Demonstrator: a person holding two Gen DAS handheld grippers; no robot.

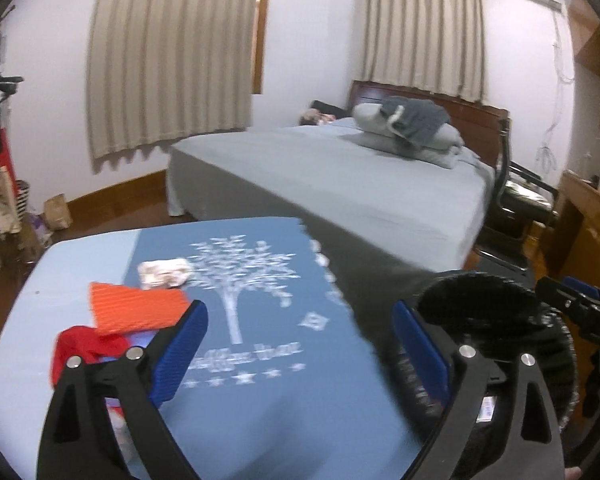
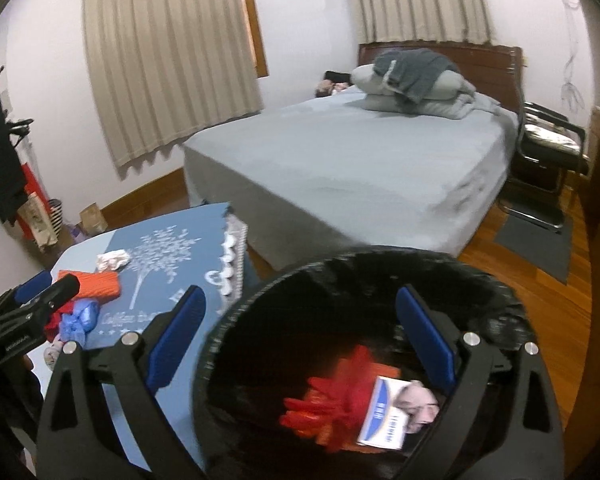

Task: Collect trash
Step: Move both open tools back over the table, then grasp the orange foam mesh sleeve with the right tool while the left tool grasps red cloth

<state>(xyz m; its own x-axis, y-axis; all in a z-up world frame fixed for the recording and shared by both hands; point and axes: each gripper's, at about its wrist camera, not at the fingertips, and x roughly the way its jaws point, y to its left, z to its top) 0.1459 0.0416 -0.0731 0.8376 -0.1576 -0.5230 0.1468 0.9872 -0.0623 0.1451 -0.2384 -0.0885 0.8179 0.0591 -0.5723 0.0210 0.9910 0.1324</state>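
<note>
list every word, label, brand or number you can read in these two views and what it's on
"DAS": white letters on the right gripper, cut off at the picture's edge in the left wrist view.
White script under the tree on the blue tablecloth: too blurred to read.
Print on the small box in the black bin: too small and blurred.
Lettering on the left gripper body: unreadable.

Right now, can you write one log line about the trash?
left hand-held gripper: open, empty | right hand-held gripper: open, over bin | in bin: red bow, small box
</note>
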